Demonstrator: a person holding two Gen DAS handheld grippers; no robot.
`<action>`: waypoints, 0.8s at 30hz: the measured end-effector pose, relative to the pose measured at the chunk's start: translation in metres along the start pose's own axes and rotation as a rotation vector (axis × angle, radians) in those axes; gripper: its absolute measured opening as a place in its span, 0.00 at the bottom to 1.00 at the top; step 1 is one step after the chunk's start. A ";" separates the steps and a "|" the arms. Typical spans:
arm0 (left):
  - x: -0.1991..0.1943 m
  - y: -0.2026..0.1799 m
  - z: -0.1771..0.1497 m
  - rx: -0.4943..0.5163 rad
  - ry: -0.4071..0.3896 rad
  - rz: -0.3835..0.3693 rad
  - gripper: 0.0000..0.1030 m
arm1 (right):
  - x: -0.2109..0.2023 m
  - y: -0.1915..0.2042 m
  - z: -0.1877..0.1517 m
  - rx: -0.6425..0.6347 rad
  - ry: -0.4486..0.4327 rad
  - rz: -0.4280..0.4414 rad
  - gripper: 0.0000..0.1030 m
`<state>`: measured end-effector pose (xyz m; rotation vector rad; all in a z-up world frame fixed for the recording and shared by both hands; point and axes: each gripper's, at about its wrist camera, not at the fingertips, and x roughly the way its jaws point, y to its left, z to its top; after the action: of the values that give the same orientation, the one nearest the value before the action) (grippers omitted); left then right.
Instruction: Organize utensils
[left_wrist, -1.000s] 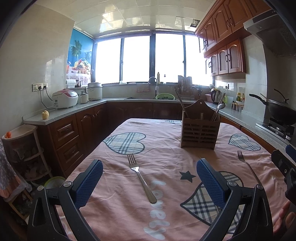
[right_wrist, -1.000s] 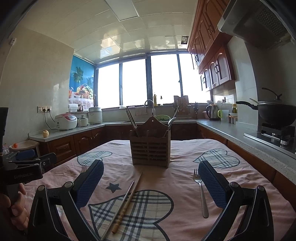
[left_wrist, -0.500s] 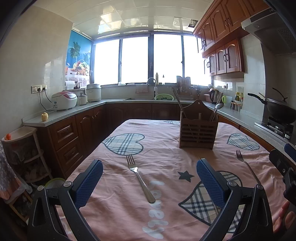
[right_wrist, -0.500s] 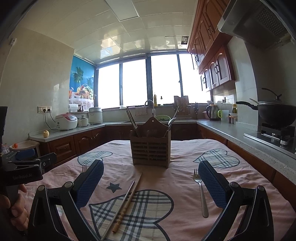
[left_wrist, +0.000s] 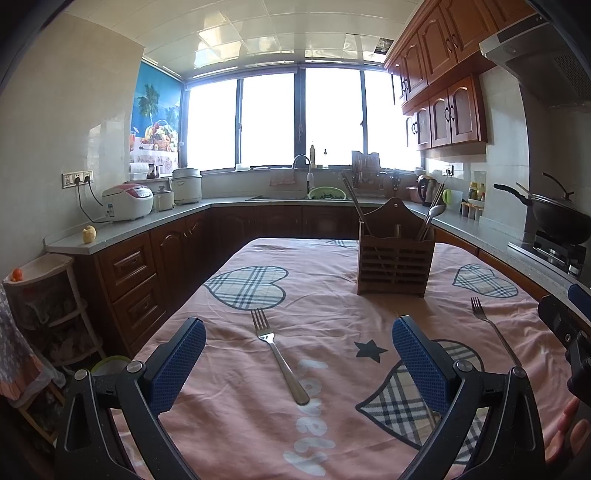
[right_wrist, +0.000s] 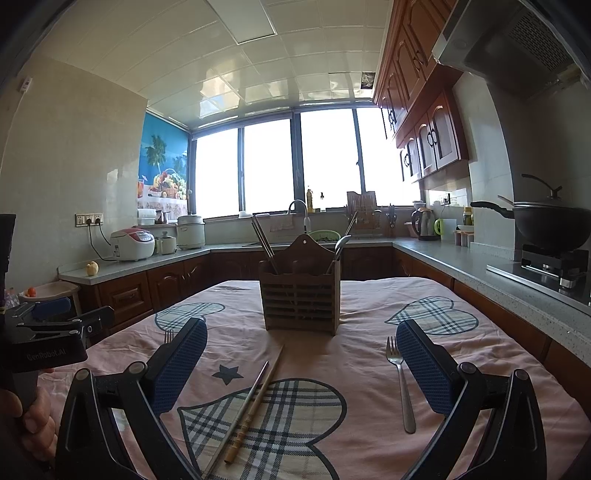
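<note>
- The table (left_wrist: 332, 424), under a loose pink cloth with wrinkles, carries everything. A finger dragged low across that cloth could bunch it and shift the utensils lying on it.
- The wooden utensil holder (right_wrist: 300, 293) stands upright toward the far end of the table and already holds chopsticks and a spoon. It looks light and tall; a utensil pushed in at a slant or knocked against its front wall could tip or slide it.
- The left gripper (left_wrist: 298, 360) hangs in front of the holder and to its left, jaws spread wide, holding nothing. The right gripper (right_wrist: 301, 360) faces the holder squarely, jaws also wide and empty. The two sit close together, so reaching at once risks a bump.
- The chopsticks (right_wrist: 251, 398) lie loose in front of the holder, a metal one and a wooden one touching side by side. Pinching both may let one roll free; thin rods can also swivel in the pads.
- One fork (left_wrist: 277, 356) lies in front of the holder to its left, between the left fingers in view. Another fork (right_wrist: 400, 384) lies to the holder's right, just beside the right gripper's right-hand finger. Flat, slick metal on soft cloth invites a missed or skidding grasp.
</note>
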<state>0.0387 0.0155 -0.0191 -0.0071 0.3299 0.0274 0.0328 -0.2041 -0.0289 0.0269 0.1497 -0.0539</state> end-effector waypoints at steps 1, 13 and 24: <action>0.000 0.000 0.000 0.001 -0.001 0.001 0.99 | 0.000 0.000 0.000 0.000 0.000 0.000 1.00; 0.001 -0.001 -0.001 0.005 0.002 0.001 0.99 | -0.001 0.002 0.002 0.001 0.000 0.003 1.00; 0.003 -0.001 -0.001 0.010 0.007 0.000 0.99 | -0.001 0.003 0.003 -0.001 0.001 0.008 1.00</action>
<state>0.0412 0.0145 -0.0212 0.0026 0.3375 0.0258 0.0327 -0.2007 -0.0261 0.0262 0.1506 -0.0457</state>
